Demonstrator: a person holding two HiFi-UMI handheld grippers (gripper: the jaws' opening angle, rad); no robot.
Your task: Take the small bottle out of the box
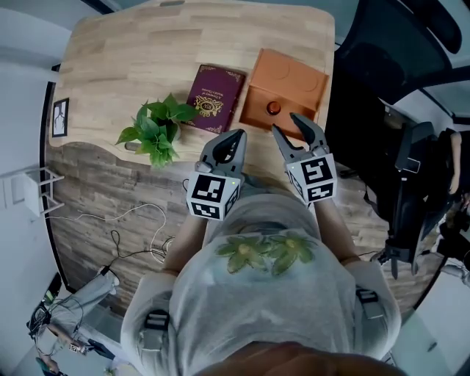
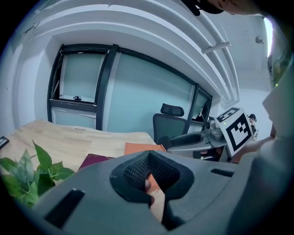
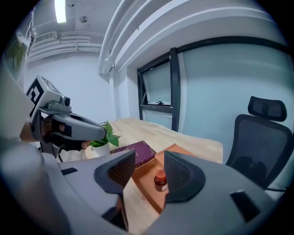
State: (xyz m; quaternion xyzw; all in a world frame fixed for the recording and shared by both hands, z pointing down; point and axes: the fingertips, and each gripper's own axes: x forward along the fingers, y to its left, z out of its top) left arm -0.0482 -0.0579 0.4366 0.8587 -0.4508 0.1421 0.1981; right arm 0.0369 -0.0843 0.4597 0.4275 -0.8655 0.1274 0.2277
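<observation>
The right hand-held gripper (image 1: 287,123) is spread beside the box (image 1: 257,103). The small bottle (image 1: 273,108) stands inside. The left hand-held gripper (image 1: 235,136) is pressed together.

Cool, even daylight comes through the frosted windows (image 3: 220,92) ahead of the right gripper (image 3: 149,169), and a ceiling strip lamp (image 3: 60,10) glows above it to its left. Shadows are soft, and the wooden table (image 1: 147,51) shows no glare. Both gripper views bend strongly toward dark, vignetted corners. The body of the left gripper (image 2: 148,160) nearest the lens looks soft and out of focus.
</observation>
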